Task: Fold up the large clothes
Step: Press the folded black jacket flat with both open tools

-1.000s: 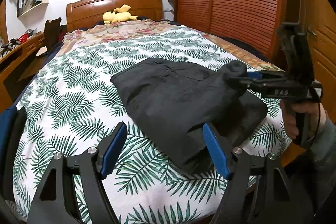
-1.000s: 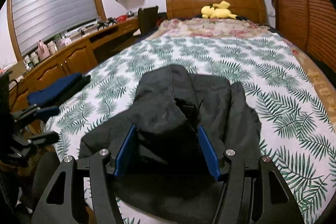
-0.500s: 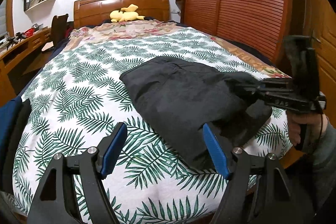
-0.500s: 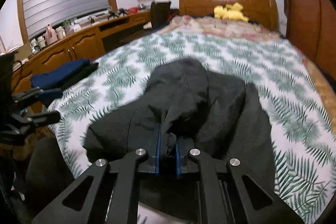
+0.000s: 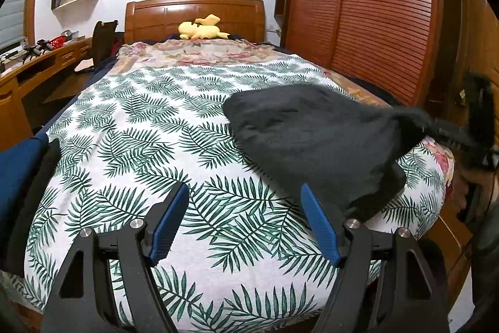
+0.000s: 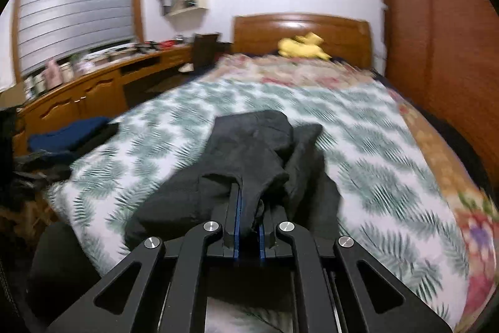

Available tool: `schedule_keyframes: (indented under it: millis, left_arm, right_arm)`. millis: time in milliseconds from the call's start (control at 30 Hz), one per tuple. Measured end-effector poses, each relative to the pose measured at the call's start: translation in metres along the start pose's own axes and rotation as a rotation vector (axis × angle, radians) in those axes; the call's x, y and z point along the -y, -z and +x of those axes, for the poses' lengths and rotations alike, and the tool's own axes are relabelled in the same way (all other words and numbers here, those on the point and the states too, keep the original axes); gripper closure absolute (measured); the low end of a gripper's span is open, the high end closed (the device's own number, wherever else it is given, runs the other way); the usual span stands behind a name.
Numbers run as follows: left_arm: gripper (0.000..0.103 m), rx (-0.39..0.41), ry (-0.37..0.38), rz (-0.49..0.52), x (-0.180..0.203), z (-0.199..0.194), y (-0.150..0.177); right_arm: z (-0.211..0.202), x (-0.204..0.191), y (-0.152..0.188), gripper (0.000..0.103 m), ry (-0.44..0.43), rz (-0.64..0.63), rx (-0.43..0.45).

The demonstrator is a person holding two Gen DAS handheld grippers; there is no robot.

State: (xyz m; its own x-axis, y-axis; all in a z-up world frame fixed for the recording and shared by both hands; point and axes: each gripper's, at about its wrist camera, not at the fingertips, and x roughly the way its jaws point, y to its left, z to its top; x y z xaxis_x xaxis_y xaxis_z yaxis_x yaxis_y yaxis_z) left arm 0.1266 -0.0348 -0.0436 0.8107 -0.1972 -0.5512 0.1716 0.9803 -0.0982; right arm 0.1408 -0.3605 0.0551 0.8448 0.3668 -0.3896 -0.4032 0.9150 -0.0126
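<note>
**One pinch on a heavy garment, and the other hand is not helping yet**

The right gripper [image 6: 248, 227] is clamping a bunched edge of the black garment [image 5: 315, 136], its jaws closed tight on a ridge of cloth. The garment itself is lying near the foot corner of the bed [image 5: 149, 120], on the side by the wooden wardrobe [image 5: 383, 17], with the pinched end coming up off the palm-leaf cover while the rest is sagging back onto it.

The left gripper [image 5: 243, 220] is hanging over bare bedspread with its jaws wide apart, gripping nothing, the garment just off to one side.

What I am worrying about is this: only a small fold is sitting between the closed jaws, so the weight of the trailing cloth may be pulling it free as it rises. A single hold is also letting the layers slump and twist, which could be undoing whatever fold is already in there. And the lifted end is close to the bed's edge, so a slip could be sending the cloth sliding to the floor.
</note>
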Motion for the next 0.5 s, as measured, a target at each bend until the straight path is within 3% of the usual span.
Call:
schedule_keyframes:
  millis: [100,267,500]
  left_arm:
    - [0.028,0.005,-0.005,0.004,0.000,-0.007,-0.002]
    - [0.028,0.037,-0.050,0.007,0.001,-0.022,-0.007]
    - [0.028,0.086,-0.085,-0.002,-0.004,-0.043,-0.012]
  right_arm:
    - [0.015,0.022,0.023,0.091,0.041,0.057,-0.098]
    - [0.010,0.037,0.025,0.053,0.127,0.096,-0.122]
    - [-0.028,0.014,0.004,0.044,0.162,0.039,-0.050]
